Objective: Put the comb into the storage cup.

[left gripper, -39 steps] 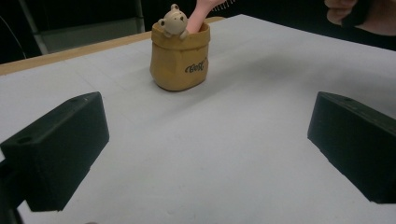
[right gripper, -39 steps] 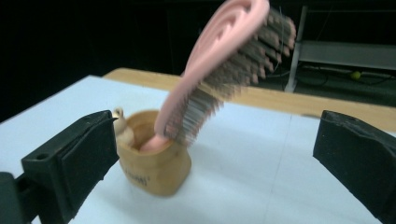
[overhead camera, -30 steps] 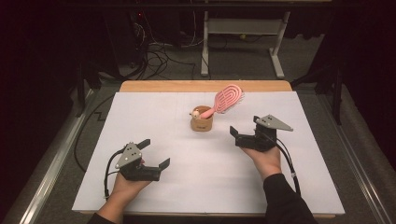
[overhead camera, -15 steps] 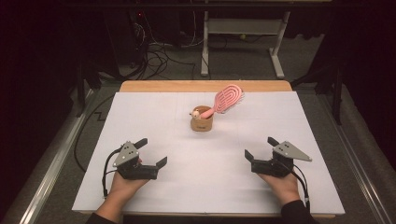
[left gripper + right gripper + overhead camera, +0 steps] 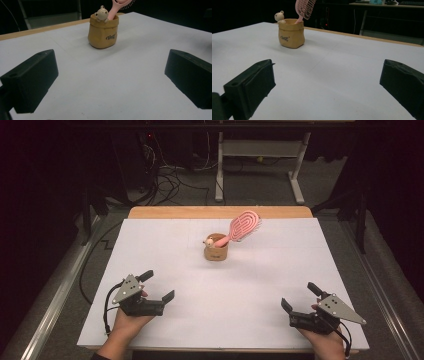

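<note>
Light falls from overhead onto the white bench [image 5: 250, 285], which glows evenly without glare, while the floor and room beyond sink into near black. Shadows are soft and faint. In both gripper views the near black jaws look blurred and the far background stays murky.

From my station I see a white sheet [image 5: 165, 265] covering the table top, with a light wooden strip of table edge [image 5: 220, 212] left bare along the far side. Beyond that lies grey carpet floor [image 5: 260, 187]. A tangle of black cables [image 5: 167, 180] runs across the carpet at the far left. Just right of them stands a white metal desk frame [image 5: 260, 150] on two feet. A silver metal rail [image 5: 55, 320] slants along the table's left side, and I make out another metal rail [image 5: 395, 320] along the right.
</note>
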A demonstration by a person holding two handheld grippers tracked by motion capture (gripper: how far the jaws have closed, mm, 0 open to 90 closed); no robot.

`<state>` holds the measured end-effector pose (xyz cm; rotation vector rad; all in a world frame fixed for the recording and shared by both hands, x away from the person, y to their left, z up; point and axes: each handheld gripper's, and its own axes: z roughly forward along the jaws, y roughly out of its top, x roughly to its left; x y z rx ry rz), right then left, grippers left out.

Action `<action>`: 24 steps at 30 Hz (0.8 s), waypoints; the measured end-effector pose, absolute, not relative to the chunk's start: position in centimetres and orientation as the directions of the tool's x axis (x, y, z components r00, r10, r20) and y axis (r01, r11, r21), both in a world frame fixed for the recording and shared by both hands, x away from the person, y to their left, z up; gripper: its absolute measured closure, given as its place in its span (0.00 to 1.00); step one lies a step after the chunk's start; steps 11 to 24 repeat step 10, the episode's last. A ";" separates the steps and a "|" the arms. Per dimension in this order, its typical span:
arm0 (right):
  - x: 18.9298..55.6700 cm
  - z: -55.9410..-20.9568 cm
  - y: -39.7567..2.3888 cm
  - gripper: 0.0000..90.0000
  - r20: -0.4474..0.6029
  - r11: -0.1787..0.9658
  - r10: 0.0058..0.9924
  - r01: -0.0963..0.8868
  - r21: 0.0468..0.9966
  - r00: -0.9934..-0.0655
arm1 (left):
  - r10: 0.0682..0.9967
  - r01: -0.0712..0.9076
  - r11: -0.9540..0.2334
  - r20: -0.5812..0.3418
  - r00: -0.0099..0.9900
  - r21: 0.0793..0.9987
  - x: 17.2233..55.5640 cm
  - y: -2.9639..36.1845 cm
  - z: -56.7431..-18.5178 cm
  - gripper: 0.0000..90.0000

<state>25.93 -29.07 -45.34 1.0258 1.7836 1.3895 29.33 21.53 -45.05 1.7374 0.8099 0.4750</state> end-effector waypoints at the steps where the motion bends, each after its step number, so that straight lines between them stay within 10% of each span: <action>1: 25.9 -45.3 -29.1 0.00 -0.023 0.130 0.874 0.189 0.973 -0.485 | 0.724 0.286 -0.154 -0.089 0.684 0.946 29.4 21.5 -45.1 0.00; 24: 25.9 -45.0 -29.5 0.00 -0.018 0.115 0.890 0.186 0.976 -0.456 | 0.725 0.278 -0.152 -0.084 0.684 0.949 29.2 21.4 -45.2 0.00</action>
